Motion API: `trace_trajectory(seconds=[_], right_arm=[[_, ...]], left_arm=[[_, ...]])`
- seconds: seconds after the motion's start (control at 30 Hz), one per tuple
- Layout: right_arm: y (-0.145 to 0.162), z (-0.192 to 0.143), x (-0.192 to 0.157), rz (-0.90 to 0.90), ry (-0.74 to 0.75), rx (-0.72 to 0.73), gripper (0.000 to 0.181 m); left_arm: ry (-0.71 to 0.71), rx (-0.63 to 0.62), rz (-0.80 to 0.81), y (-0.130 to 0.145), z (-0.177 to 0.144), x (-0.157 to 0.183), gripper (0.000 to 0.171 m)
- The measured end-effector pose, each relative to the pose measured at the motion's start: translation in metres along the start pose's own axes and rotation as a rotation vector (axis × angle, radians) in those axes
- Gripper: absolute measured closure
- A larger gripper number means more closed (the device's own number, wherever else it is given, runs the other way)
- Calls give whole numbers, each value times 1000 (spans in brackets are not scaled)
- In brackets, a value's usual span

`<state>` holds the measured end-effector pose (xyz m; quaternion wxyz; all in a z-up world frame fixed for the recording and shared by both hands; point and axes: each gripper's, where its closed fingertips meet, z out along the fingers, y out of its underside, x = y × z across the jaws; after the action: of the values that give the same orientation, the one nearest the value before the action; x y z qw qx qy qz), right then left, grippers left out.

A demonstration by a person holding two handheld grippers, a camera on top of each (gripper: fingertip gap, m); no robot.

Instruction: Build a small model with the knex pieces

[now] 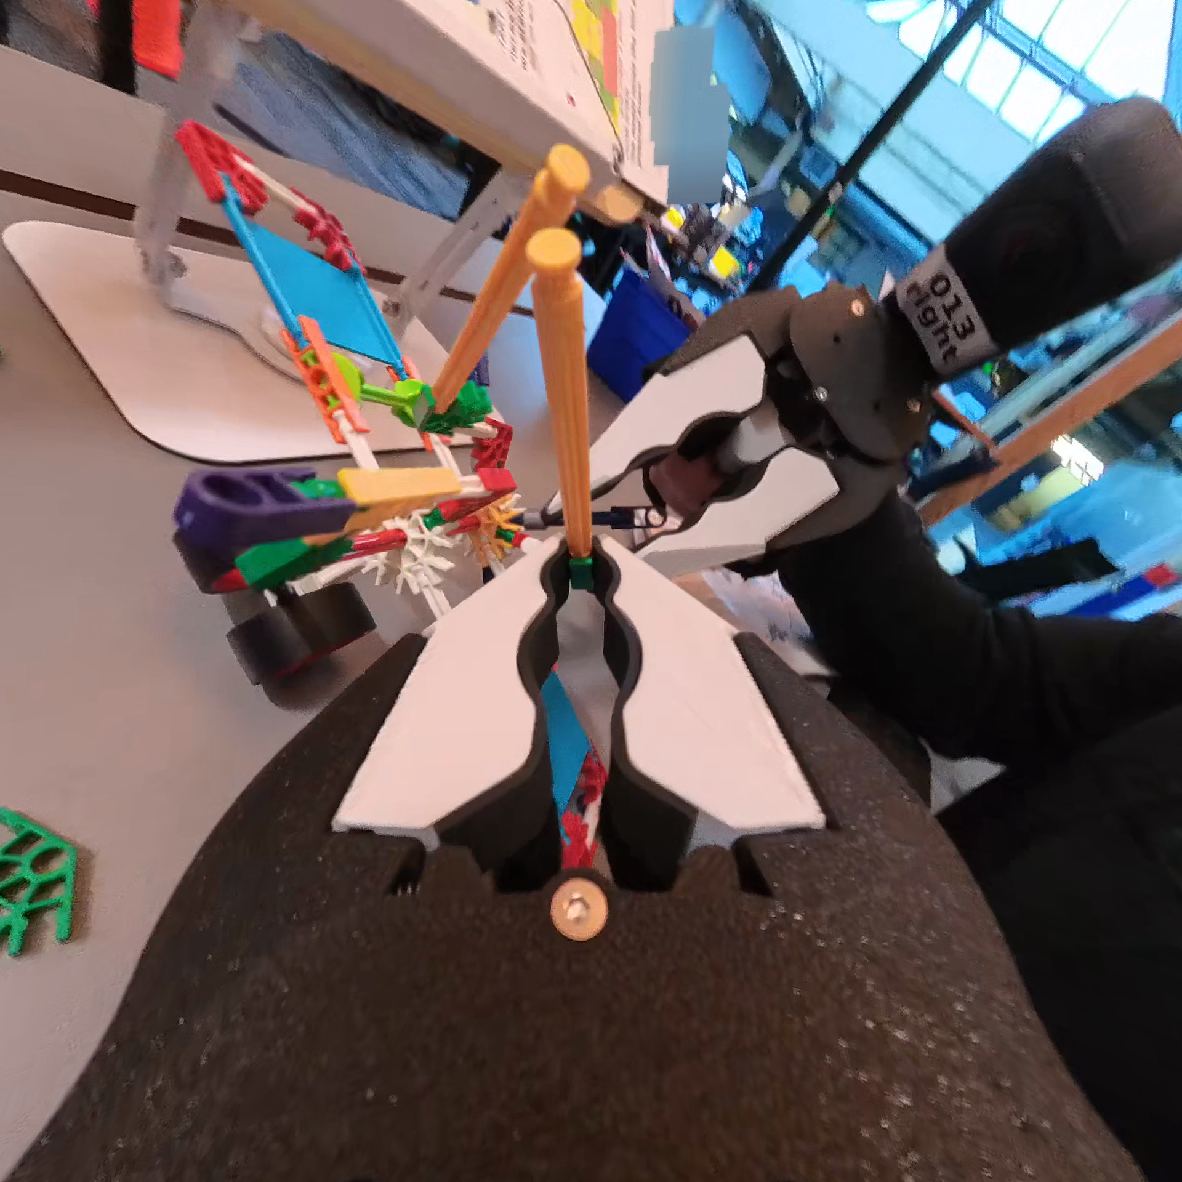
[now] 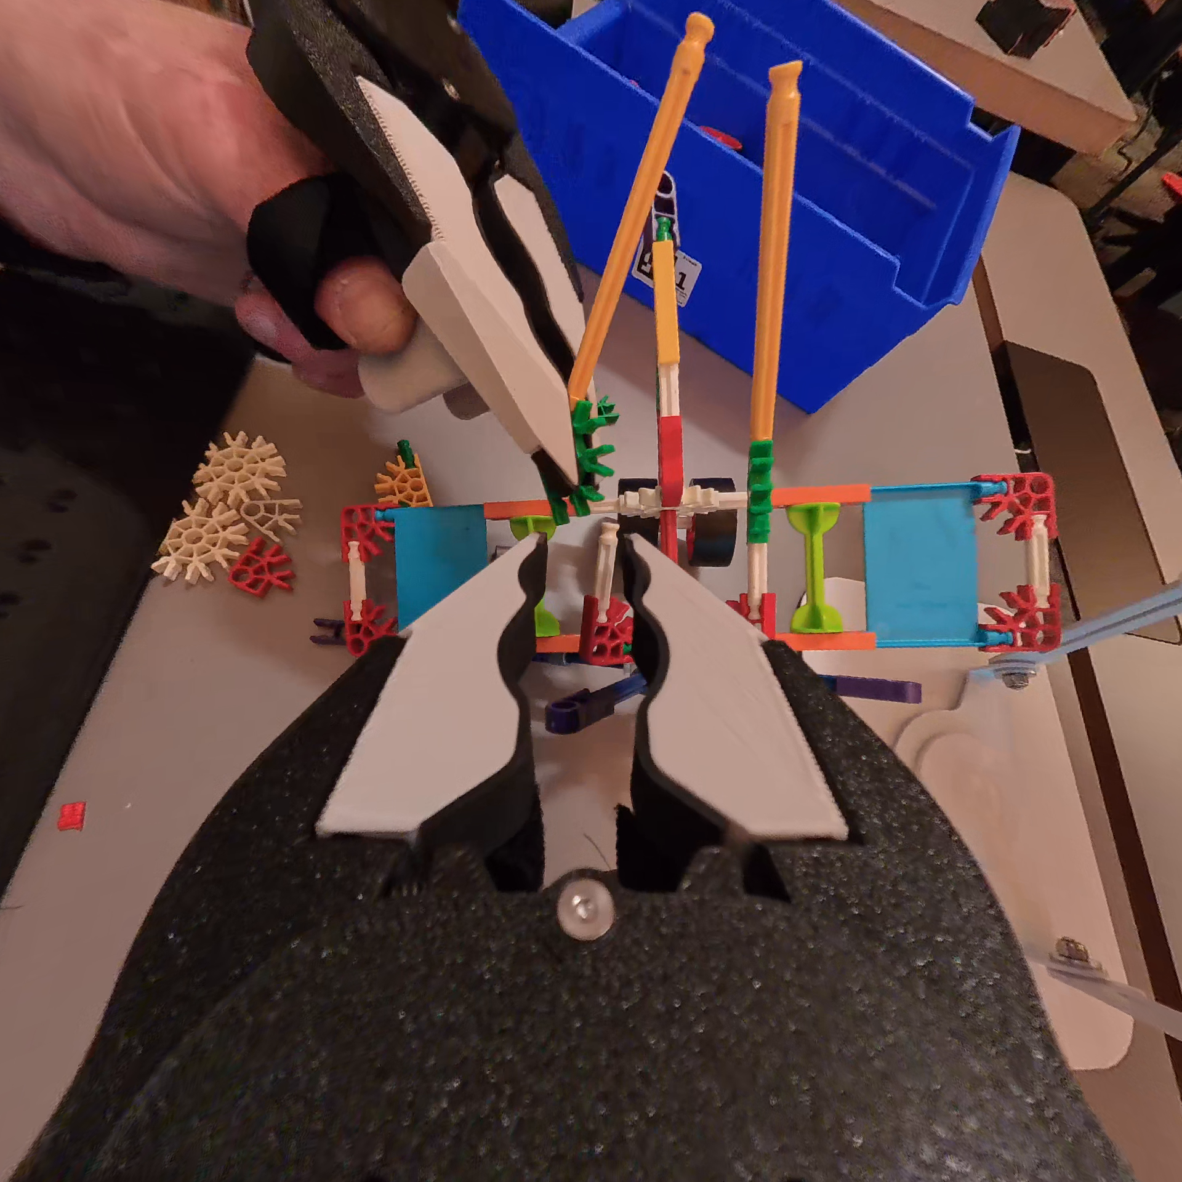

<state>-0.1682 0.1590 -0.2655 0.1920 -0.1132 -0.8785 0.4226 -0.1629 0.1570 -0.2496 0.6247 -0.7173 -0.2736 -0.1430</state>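
A colourful construction-toy model (image 2: 918, 569) with blue panels, red connectors and black wheels lies on the table; it also shows in the left wrist view (image 1: 409, 492). Two orange rods (image 2: 633, 211) (image 2: 774, 256) stick up from green connectors. My left gripper (image 1: 581, 550) is shut on the green connector (image 1: 581, 571) at the base of one orange rod (image 1: 563, 396); it also shows in the right wrist view (image 2: 566, 460). My right gripper (image 2: 585, 540) is open, its fingers either side of a white rod (image 2: 604, 556) in the model's middle; it also shows in the left wrist view (image 1: 614, 519).
A blue bin (image 2: 831, 224) stands behind the model. Loose white connectors (image 2: 236, 473) and a red one (image 2: 262, 569) lie to the left. A dark blue rod (image 2: 588, 703) lies under my right fingers. A green mesh piece (image 1: 32, 876) and a white stand base (image 1: 128, 332) are nearby. The grippers are tip to tip, or close to it.
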Motion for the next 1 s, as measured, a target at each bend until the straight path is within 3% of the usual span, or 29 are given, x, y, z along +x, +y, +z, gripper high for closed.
trace_trajectory(seconds=[0.23,0.47,0.77,1.0], right_arm=[[-11,3,-7,83,-53,73,167],[-29,-9,-13,249,-223,236,170],[-34,-19,-19,289,-318,285,172],[-27,-22,-26,255,-348,230,172]], left_arm=[[59,134,-58,-7,1,12,166],[150,228,-13,-18,-5,29,166],[189,216,68,-21,-10,39,164],[224,202,82,-18,-10,46,163]])
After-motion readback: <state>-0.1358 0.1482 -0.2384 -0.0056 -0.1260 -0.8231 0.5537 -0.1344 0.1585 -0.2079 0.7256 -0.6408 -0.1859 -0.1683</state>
